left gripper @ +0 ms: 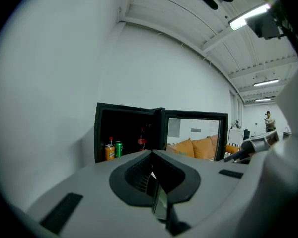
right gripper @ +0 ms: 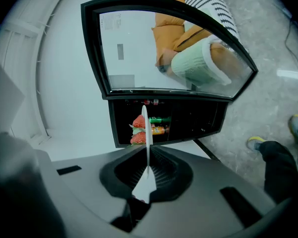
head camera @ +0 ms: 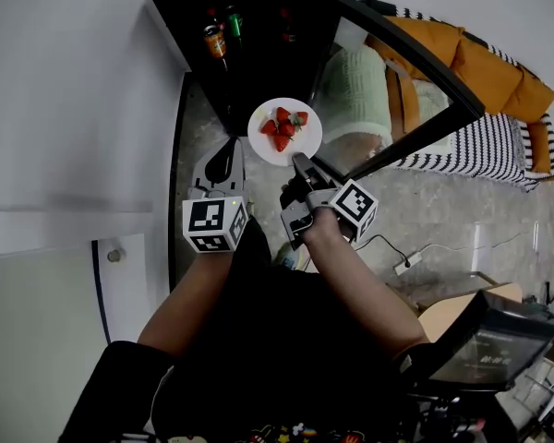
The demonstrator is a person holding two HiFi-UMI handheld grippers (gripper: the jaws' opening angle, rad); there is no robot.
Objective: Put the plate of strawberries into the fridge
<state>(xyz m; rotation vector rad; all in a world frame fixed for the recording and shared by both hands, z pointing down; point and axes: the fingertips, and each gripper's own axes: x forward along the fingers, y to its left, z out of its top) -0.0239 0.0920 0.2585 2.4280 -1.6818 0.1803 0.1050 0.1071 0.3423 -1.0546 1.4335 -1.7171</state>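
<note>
A white plate (head camera: 284, 133) with several red strawberries (head camera: 283, 127) hangs in front of the open black fridge (head camera: 258, 40). My right gripper (head camera: 301, 164) is shut on the plate's near rim. In the right gripper view the plate (right gripper: 145, 133) shows edge-on between the jaws of the right gripper (right gripper: 147, 170), with strawberries (right gripper: 138, 128) on its left side. My left gripper (head camera: 226, 160) hovers to the left of the plate, shut and holding nothing. In the left gripper view the left gripper (left gripper: 152, 171) points at the fridge (left gripper: 126, 133).
An orange bottle (head camera: 214, 41) and a green can (head camera: 234, 21) stand inside the fridge. Its glass door (head camera: 397, 72) swings open to the right. An orange sofa (head camera: 471, 63) with a striped throw lies beyond. A cable and power strip (head camera: 408, 262) trail on the floor. A white wall (head camera: 74, 109) is at left.
</note>
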